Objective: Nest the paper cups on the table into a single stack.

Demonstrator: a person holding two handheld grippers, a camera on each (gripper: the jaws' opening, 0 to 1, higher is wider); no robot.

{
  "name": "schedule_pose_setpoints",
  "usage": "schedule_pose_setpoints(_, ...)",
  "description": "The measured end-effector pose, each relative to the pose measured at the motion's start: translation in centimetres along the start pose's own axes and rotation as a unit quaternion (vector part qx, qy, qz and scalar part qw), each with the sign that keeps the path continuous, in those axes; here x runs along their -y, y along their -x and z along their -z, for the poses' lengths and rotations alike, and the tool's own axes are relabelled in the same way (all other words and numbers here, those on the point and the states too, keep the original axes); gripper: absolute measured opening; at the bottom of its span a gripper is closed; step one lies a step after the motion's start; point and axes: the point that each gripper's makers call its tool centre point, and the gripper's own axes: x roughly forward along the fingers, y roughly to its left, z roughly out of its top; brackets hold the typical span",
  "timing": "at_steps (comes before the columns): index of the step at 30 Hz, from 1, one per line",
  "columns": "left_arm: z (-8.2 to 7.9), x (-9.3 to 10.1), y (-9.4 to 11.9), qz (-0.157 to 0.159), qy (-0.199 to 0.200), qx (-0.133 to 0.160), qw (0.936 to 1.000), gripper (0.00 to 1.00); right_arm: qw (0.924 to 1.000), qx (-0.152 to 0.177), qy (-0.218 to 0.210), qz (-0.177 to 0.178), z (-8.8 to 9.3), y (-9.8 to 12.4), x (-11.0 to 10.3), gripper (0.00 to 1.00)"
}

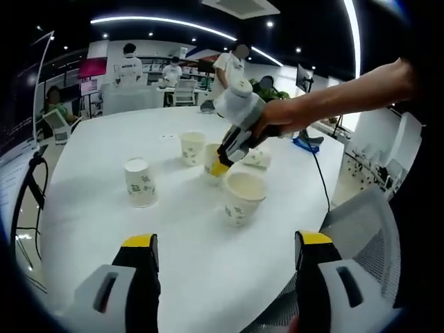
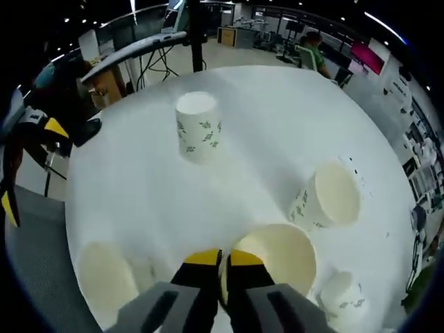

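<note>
Several white paper cups with green print stand on the round white table (image 1: 97, 146). In the left gripper view an upside-down cup (image 1: 140, 182) is at the left, an upright cup (image 1: 192, 147) behind, and a wide upright cup (image 1: 243, 196) nearest. My left gripper (image 1: 227, 241) is open above the table's near edge, holding nothing. My right gripper (image 1: 223, 164), held by a hand, is shut on the rim of a middle cup (image 1: 211, 157). In the right gripper view the right gripper (image 2: 222, 260) pinches that cup's rim (image 2: 277, 257). A cup (image 2: 343, 295) lies on its side beside it.
A grey chair (image 1: 361, 222) stands at the table's near right edge. A black cable (image 1: 317, 173) and a blue item (image 1: 305, 144) lie at the right side. People stand at tables in the background. The inverted cup (image 2: 198, 127) and another upright cup (image 2: 326, 198) stand farther off.
</note>
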Motion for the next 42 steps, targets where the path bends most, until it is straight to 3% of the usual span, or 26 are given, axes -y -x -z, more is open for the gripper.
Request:
schedule_pose_setpoints(11,-0.1,0.0,-0.4,0.006,-0.003,0.001,1.0,0.79,0.9998,0.008,0.013,0.01,0.6,2.4,0.6,0.0)
schedule_pose_setpoints(16,-0.1,0.0,-0.9,0.011,-0.007,0.001,0.9999,0.79,0.9995,0.012,0.027,0.012,0.4,2.9,1.3,0.0)
schedule_pose_setpoints(27,-0.2,0.3,-1.3,0.017,-0.014,0.0,0.9998,0.79,0.9979,0.029,0.056,0.017,-0.3,6.3,1.0,0.0)
schedule_pose_setpoints(42,-0.6,0.8,-1.9,0.024,-0.018,0.001,0.9995,0.79,0.9954,0.056,0.078,-0.003,-1.1,9.7,-2.5,0.0)
